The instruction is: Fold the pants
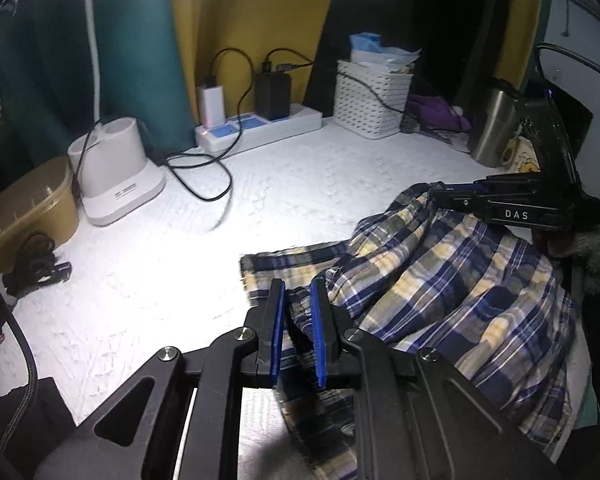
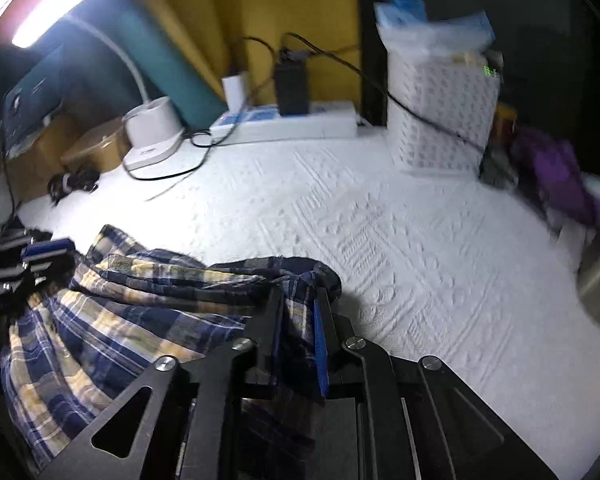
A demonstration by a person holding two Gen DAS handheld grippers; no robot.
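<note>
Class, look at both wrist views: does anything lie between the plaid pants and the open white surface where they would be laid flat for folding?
Nothing visible does. The pants are held by both the left hand-held gripper and the right hand-held gripper; the basket and power strip sit at the far edge.

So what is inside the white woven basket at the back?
The white basket shows blue and clear plastic packaging sticking out of its top. A black cable crosses its front. Anything deeper inside is hidden by the wall.

I see a white power strip (image 1: 260, 126) along the back with a white basket (image 1: 372, 98) beside it, a steel cup (image 1: 494, 122), and a tan tub (image 1: 28, 212).
</note>
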